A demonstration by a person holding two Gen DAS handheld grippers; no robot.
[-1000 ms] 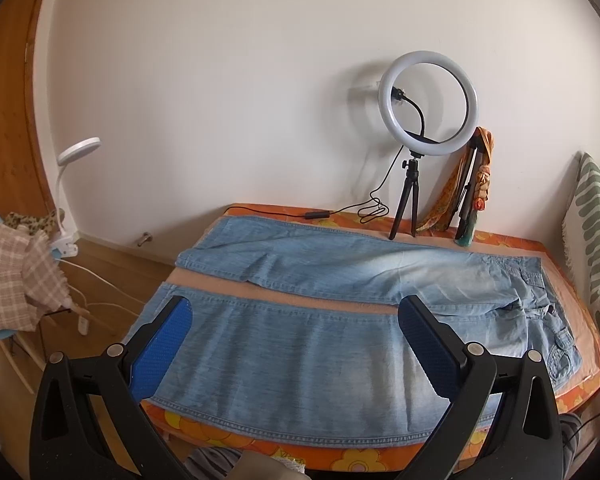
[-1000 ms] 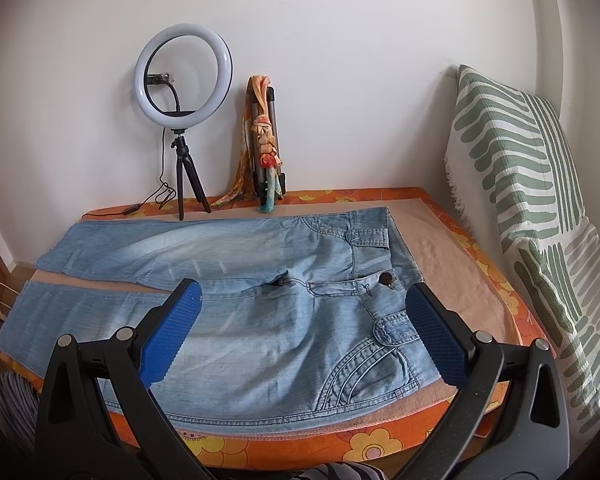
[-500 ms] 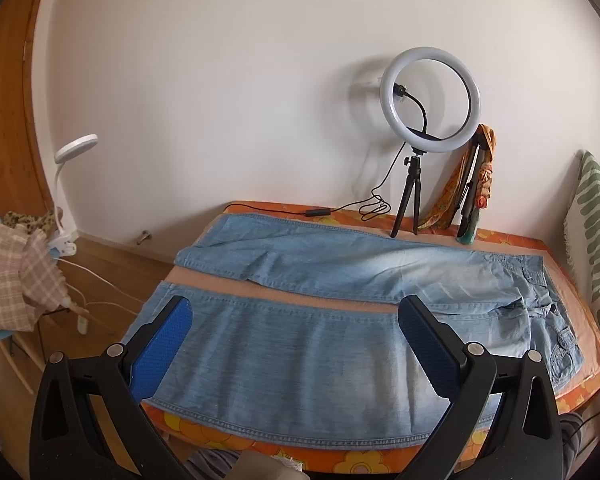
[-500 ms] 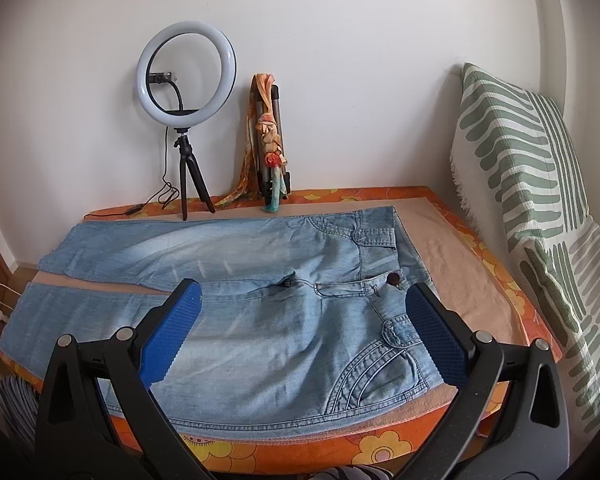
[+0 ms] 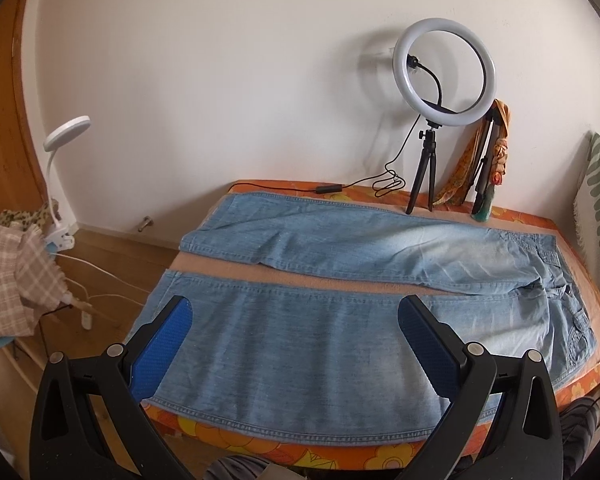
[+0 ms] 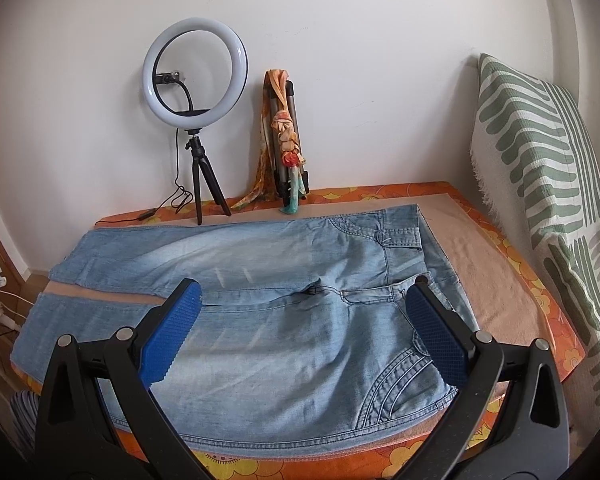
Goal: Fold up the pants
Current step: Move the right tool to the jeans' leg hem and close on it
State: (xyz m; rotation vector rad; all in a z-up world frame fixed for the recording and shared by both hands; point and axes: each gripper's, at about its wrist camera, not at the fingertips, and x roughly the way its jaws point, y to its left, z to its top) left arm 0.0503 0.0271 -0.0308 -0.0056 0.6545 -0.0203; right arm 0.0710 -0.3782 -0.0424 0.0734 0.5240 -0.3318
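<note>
1. A pair of light blue jeans (image 5: 340, 320) (image 6: 292, 312) lies flat on a table with an orange flowery cover (image 5: 380, 450) (image 6: 556, 360).
2. The two legs are spread apart, and a strip of peach cloth shows between them.
3. In the left wrist view, the waist of the jeans is on the right side and the leg ends are on the left side.
4. The left gripper (image 5: 294, 314) is wide open and holds nothing.
5. It hangs above the near leg of the jeans, and its blue pads (image 5: 162, 354) do not touch the cloth.
6. The right gripper (image 6: 304, 296) is wide open too, and it holds nothing.
7. It hangs above the top part of the jeans, near the zip and the curved pocket.
8. A white ring light (image 5: 444, 72) (image 6: 195, 70) on a small black tripod stands at the back of the table, by the white wall.
9. Its black cord lies in loops on the table next to it.
10. Just beside the ring light, a folded tripod with an orange scarf (image 5: 496, 148) (image 6: 284, 136) tied on it leans on the wall.
11. A green and white striped blanket (image 6: 540, 184) stands at the right side of the table.
12. In the left wrist view, a white clip lamp (image 5: 60, 176) and a checked cloth (image 5: 12, 272) are off to the left, above the wooden floor.
</note>
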